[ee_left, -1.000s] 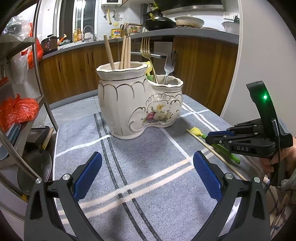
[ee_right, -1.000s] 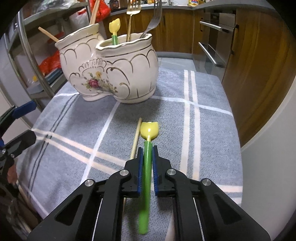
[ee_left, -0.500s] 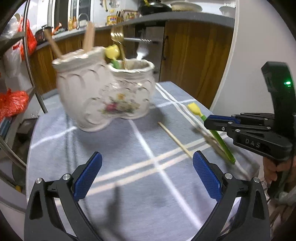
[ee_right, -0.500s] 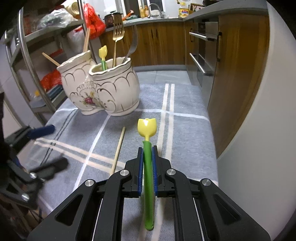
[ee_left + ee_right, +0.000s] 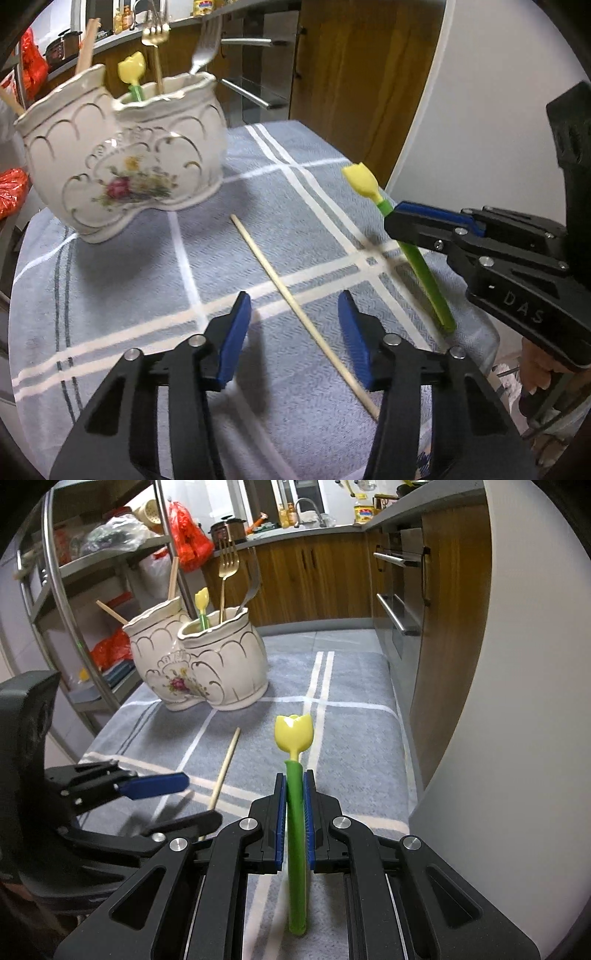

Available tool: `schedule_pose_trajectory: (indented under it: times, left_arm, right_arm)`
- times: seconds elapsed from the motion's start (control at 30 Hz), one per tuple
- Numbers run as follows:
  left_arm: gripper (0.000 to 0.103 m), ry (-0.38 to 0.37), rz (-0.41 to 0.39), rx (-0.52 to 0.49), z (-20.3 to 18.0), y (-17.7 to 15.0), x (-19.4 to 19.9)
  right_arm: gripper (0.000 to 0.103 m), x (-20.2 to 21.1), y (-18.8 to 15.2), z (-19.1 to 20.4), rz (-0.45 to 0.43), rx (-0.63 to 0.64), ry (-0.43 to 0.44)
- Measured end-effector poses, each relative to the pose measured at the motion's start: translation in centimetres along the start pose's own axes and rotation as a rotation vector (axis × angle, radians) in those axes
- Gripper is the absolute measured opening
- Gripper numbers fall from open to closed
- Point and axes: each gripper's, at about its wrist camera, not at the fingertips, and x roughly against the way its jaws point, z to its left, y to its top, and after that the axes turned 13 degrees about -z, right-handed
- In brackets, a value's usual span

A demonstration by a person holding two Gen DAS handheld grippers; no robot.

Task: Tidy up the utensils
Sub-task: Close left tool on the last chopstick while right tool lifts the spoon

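Observation:
My right gripper (image 5: 294, 812) is shut on a green utensil with a yellow tulip head (image 5: 294, 734) and holds it lifted off the cloth, head up; it shows in the left wrist view too (image 5: 417, 254). My left gripper (image 5: 293, 332) is open and straddles a wooden chopstick (image 5: 295, 302) lying on the grey checked cloth; the chopstick also shows in the right wrist view (image 5: 225, 768). The white double ceramic holder (image 5: 122, 162) stands beyond, with chopsticks in one pot and forks and another tulip utensil in the other (image 5: 207, 661).
The cloth (image 5: 110, 295) covers a small table whose right edge runs along a white wall (image 5: 498, 701). Wooden kitchen cabinets (image 5: 314, 579) stand behind, and a metal rack (image 5: 74, 590) with red bags is on the left.
My right gripper has lifted the tulip utensil off the cloth. My left gripper has moved right and forward over the chopstick, its jaws narrower than before.

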Motion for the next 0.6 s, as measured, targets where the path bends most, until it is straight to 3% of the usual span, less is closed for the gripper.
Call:
schedule_pose_trajectory:
  times: [0.17, 0.33, 0.37, 0.6]
  left_arm:
    - [0.041, 0.044, 0.011, -0.032, -0.1, 0.0, -0.3]
    - [0.015, 0.091, 0.006, -0.045, 0.9, 0.8, -0.8]
    - [0.011, 0.09, 0.006, -0.047, 1.2, 0.9, -0.9]
    - [0.004, 0.03, 0.008, -0.047, 3.1, 1.1, 0.1]
  right_arm:
    - [0.01, 0.1, -0.1, 0.1, -0.001, 0.001, 0.011]
    - [0.01, 0.1, 0.0, 0.4, -0.005, 0.009, 0.017]
    - [0.01, 0.1, 0.0, 0.5, -0.005, 0.011, 0.018]
    - [0.01, 0.2, 0.0, 0.8, -0.009, 0.016, 0.018]
